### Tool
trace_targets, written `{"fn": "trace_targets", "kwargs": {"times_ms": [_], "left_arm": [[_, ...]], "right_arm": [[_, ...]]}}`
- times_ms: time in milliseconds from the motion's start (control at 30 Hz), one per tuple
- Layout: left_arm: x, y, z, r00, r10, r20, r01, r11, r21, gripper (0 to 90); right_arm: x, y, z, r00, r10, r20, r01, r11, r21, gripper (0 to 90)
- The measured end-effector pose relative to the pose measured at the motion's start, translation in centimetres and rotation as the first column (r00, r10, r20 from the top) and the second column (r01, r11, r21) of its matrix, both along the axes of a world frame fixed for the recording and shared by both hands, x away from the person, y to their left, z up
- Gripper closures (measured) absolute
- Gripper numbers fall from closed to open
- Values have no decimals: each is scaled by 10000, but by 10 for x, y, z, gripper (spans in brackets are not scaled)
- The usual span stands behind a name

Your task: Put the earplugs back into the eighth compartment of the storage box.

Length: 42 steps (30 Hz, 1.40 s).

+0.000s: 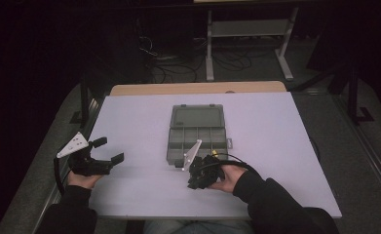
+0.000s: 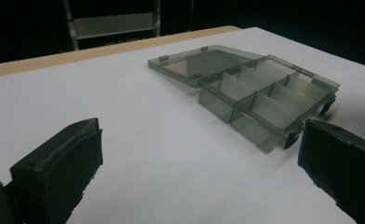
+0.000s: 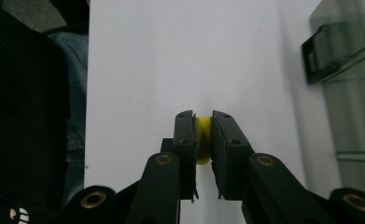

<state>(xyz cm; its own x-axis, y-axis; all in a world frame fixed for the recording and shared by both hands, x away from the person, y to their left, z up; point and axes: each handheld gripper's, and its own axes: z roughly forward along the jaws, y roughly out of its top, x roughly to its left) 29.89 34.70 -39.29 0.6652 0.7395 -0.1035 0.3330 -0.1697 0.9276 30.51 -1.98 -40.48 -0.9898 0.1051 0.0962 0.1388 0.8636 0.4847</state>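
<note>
Up close, the right gripper [image 3: 203,140] pinches 1 small yellow piece [image 3: 202,140] over the white table [image 1: 276,146]. The left gripper [image 1: 107,150] rests spread wide, empty. Between them lies 1 open smoky-grey plastic compartment box [image 1: 197,132].

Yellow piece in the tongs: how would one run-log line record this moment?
right tongs: shut on yellow piece | left tongs: open | compartment box: lid open
</note>
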Motion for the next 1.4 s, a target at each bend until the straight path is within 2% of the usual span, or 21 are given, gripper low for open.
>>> {"fn": "trace_targets", "kwargs": {"times_ms": [133, 300, 400, 700, 767, 1133, 1400], "left_arm": [[0, 0, 0, 10000, 9, -14, -9, 10000, 14, 0], [0, 0, 0, 10000, 15, -22, -15, 10000, 18, 0], [0, 0, 0, 10000, 34, -21, -34, 10000, -13, 0], [0, 0, 0, 10000, 38, -20, -38, 10000, 0, 0], [0, 0, 0, 10000, 42, -18, -42, 10000, -9, 0], [0, 0, 0, 10000, 55, -25, -55, 10000, -21, 0], [0, 0, 0, 10000, 47, -23, -47, 10000, -18, 0]], "right_arm": [[2, -5, 18, 9997, -87, 238, 79, 9995, 312, 789], [6, -9, 29, 9991, -224, 349, 208, 9988, 439, 790], [10, -15, 41, 9982, -380, 461, 345, 9966, 745, 790], [20, -29, 62, 9939, -824, 736, 744, 9916, 1053, 790], [25, -36, 66, 9926, -985, 707, 892, 9882, 1244, 791], [40, -54, 66, 9850, -1620, 589, 1530, 9791, 1340, 790], [53, -69, 61, 9738, -2217, 501, 2137, 9682, 1299, 791]]}}
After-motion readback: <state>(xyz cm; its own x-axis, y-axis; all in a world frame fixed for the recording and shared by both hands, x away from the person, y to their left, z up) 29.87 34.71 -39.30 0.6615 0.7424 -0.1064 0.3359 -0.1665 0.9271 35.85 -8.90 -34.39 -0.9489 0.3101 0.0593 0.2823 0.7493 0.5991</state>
